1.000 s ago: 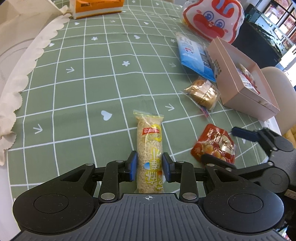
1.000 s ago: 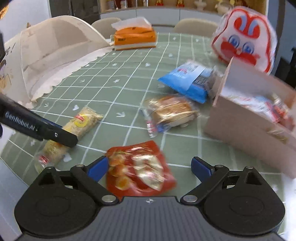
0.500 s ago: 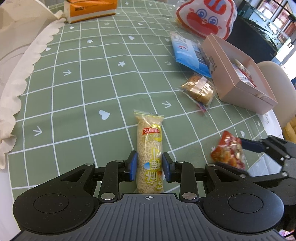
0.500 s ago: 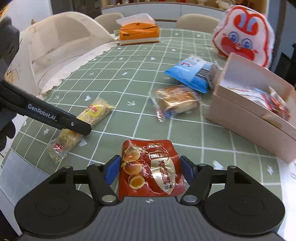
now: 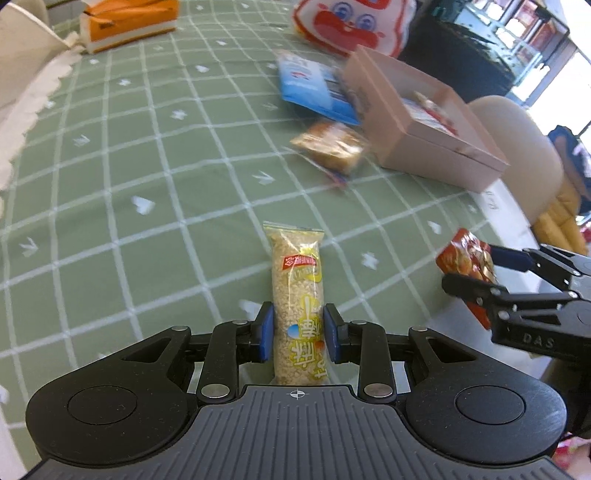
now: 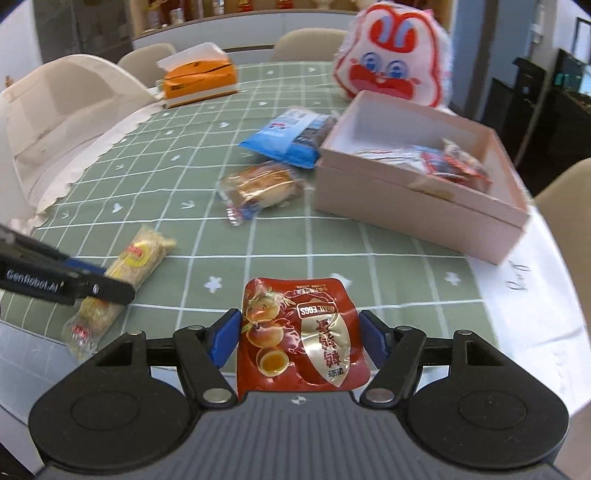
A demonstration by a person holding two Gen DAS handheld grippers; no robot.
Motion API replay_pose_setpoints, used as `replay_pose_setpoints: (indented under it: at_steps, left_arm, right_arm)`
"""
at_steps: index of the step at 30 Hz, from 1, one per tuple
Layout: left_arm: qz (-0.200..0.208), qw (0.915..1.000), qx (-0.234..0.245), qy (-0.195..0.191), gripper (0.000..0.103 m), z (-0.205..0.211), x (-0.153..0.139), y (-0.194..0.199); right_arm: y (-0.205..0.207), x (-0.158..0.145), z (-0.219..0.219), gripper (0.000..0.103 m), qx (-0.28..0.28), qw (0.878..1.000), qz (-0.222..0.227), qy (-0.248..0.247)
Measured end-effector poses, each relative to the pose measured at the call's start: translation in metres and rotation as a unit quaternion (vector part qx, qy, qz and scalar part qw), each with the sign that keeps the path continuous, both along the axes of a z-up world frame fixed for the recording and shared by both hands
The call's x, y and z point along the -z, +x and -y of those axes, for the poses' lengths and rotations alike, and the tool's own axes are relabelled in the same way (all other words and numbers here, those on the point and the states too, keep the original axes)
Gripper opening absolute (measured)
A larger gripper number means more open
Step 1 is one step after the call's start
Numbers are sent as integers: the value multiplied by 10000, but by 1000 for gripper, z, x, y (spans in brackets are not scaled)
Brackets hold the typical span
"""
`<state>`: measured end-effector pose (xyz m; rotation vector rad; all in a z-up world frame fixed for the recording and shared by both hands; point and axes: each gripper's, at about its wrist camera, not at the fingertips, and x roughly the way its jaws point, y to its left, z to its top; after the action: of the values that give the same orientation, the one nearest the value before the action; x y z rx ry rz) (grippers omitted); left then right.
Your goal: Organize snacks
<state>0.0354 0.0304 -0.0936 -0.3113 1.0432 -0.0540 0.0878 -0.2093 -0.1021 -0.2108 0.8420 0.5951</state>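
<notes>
Right wrist view | right gripper (image 6: 299,338) fingers clenched on quail-egg pouch (image 6: 301,341), light, slick, crumply: grasp side edges | left gripper (image 5: 298,332) fingers grasping rice bar (image 5: 298,295), brittle: grasp mid-length

Home dining rm: green checked cloth (image 6: 258,155) on bench, padded chairs (image 6: 306,40) & sideboard (image 6: 236,33) w/ ornaments far beyond the fingers.

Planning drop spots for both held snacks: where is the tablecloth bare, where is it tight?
Bare: the wide green tablecloth between the orange tissue box, the white scalloped cover and the rice bar; also the strip in front of the pink box. Tight: the blue packet and wrapped cake crowd the box's left side.
</notes>
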Motion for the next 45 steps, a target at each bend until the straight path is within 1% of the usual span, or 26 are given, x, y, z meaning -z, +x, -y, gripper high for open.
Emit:
replay_pose_setpoints:
  at_steps: [1,4,6,9,13,15,18,20,22,23,25,27,30,32,34,35,38,41,43,45]
  left_arm:
    - [12,10000,84,-47,33,5,0,0]
    - [99,9994,329,30,32,24,-7,2]
    - [225,9988,427,-46,32,34,-17,6]
    - [549,9969,558,-60,32,49,-42,16]
    - [1064,9916,723,-154,32,68,-84,35]
    - [1367,9875,750,-242,33,76,-108,52]
    - [1927,9784,620,-420,33,79,-151,82]
    - [2212,9722,592,-490,33,82,-172,101]
    - [2318,9695,553,-581,33,89,-180,129]
    - [2279,9700,547,-644,33,92,-175,143]
    - [2098,9730,540,-797,33,100,-153,174]
    - [1931,9763,453,-870,33,110,-120,201]
    - [1549,9812,300,-1114,33,123,-69,235]
    - [1184,9839,214,-1323,33,129,-40,256]
    - [753,9867,250,-1419,33,135,-16,270]
    - [691,9876,253,-1389,32,134,-12,272]
    - [927,9885,159,-1187,32,132,-15,263]
    - [1161,9858,120,-1205,32,120,-32,242]
    - [1357,9848,11,-1085,32,109,-46,227]
    - [1472,9852,-219,-856,32,95,-56,210]
  right_arm:
    - [-2,-4,5,69,48,10000,55,14]
    - [-4,-17,21,69,184,9996,200,109]
    - [-1,-30,33,69,317,9988,303,225]
    - [9,-58,51,69,507,9960,584,436]
    - [31,-107,74,69,593,9890,1168,685]
    - [43,-131,80,69,599,9844,1495,711]
    - [70,-169,90,69,614,9757,1941,806]
    - [91,-187,95,69,564,9719,2103,900]
    - [112,-197,99,69,548,9697,2192,928]
    - [124,-199,101,69,545,9696,2199,926]
    - [141,-195,104,69,515,9705,2173,909]
    - [158,-185,108,69,648,9724,2065,867]
    - [182,-160,113,69,956,9790,1607,816]
    - [198,-144,114,69,946,9854,1198,758]
    - [214,-132,111,69,947,9890,968,590]
    - [220,-126,108,69,941,9901,890,540]
    - [240,-108,98,69,854,9930,559,601]
    - [260,-87,76,69,698,9954,228,619]
    - [271,-74,57,69,570,9967,60,576]
    - [284,-58,35,69,433,9976,-137,514]
